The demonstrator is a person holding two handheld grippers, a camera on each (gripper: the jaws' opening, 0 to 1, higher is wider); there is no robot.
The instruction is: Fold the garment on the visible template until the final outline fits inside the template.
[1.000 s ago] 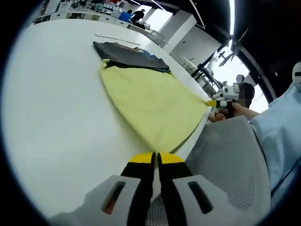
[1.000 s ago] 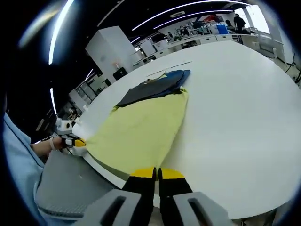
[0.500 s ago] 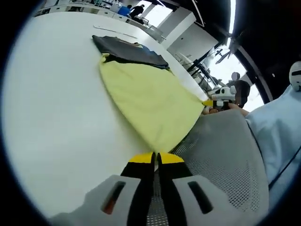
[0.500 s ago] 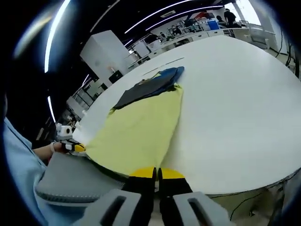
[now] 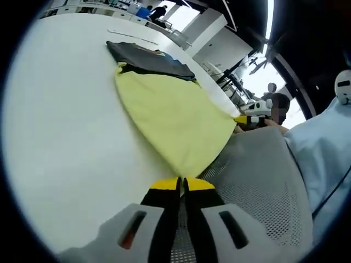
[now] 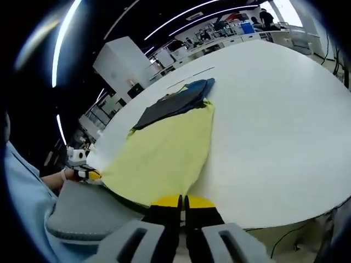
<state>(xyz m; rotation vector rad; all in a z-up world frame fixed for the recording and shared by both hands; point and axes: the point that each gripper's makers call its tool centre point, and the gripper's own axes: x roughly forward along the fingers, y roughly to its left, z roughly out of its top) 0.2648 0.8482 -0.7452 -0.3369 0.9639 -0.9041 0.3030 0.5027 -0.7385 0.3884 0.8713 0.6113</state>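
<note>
Both tongs pinch the yellow garment's near hem: left tongs and right tongs clamped on its corners, garment spread on the white worktop, dark cloth at the far end

The table has a smooth, matt white top with a faint sheen where light falls. On it, the yellow garment is soft, matt cloth with a fine weave and few creases. The dark cloth at the garment's far end looks matt too, slightly wrinkled. Beside the table's near edge, the grey chair is perforated mesh, rough-looking. The sleeve next to the chair is pale blue, smooth woven cloth. The jaws of the left gripper look like matt plastic, black with yellow tips.
</note>
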